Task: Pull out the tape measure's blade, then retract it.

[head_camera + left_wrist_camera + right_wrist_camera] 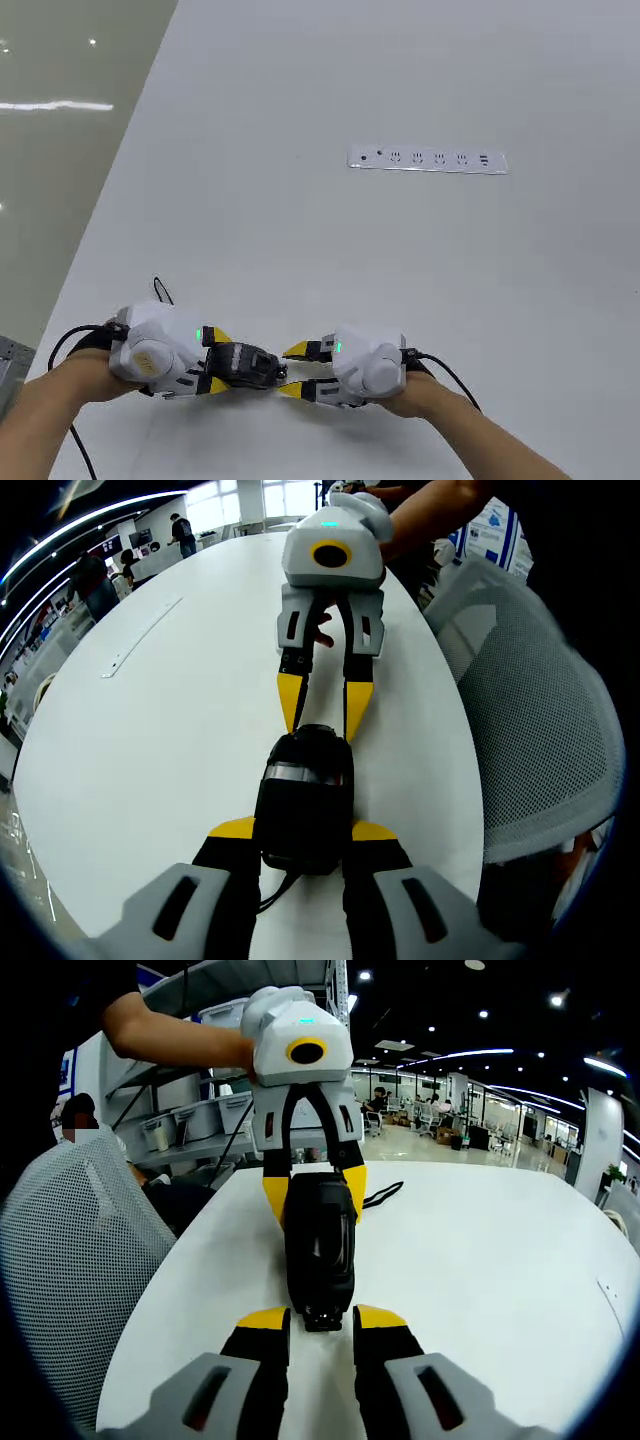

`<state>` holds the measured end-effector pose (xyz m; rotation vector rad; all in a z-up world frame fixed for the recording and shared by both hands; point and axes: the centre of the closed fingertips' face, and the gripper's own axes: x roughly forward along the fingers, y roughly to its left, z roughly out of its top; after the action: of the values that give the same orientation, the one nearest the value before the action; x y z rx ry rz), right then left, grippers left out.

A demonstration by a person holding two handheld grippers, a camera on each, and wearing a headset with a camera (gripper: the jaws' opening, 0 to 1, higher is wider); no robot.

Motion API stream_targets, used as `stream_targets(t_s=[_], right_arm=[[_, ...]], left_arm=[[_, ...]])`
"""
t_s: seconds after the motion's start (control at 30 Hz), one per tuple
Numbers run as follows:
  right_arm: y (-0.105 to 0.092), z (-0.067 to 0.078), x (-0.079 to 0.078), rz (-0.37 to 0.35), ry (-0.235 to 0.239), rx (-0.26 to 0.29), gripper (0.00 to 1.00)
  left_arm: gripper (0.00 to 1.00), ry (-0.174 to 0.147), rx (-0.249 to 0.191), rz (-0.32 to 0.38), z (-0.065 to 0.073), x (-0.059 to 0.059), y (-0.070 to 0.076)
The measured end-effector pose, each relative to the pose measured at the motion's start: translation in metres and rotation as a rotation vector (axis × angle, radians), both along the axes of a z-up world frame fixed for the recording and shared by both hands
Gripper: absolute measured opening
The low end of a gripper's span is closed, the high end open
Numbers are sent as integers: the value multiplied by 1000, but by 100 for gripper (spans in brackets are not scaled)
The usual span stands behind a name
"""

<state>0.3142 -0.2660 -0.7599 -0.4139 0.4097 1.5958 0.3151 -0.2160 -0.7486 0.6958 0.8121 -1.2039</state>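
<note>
A black tape measure (245, 365) lies low over the white table (400, 260), near its front edge. My left gripper (217, 360) is shut on its body, a yellow-tipped finger on each side (302, 830). My right gripper (295, 370) faces it from the right and stands open. Its yellow fingertips (290, 695) flank the case's front end without pressing it. In the right gripper view the tape measure (320, 1240) runs from my left gripper (310, 1185) down to a small tab between my right gripper's (322, 1318) tips. No blade is drawn out.
A white power strip (428, 160) lies flat further back on the table. A black cable (160, 290) trails behind the left gripper. The table's left edge drops to a shiny floor (60, 150). A mesh chair (520, 730) stands close to the table's near edge.
</note>
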Motion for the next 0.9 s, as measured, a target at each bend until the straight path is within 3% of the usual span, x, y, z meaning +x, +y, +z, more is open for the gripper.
stream_targets(t_s=[0.9], right_arm=[[5,-8,0,17,-18,-15,14]], left_arm=[[27,5,-13,17,1,-1,5]])
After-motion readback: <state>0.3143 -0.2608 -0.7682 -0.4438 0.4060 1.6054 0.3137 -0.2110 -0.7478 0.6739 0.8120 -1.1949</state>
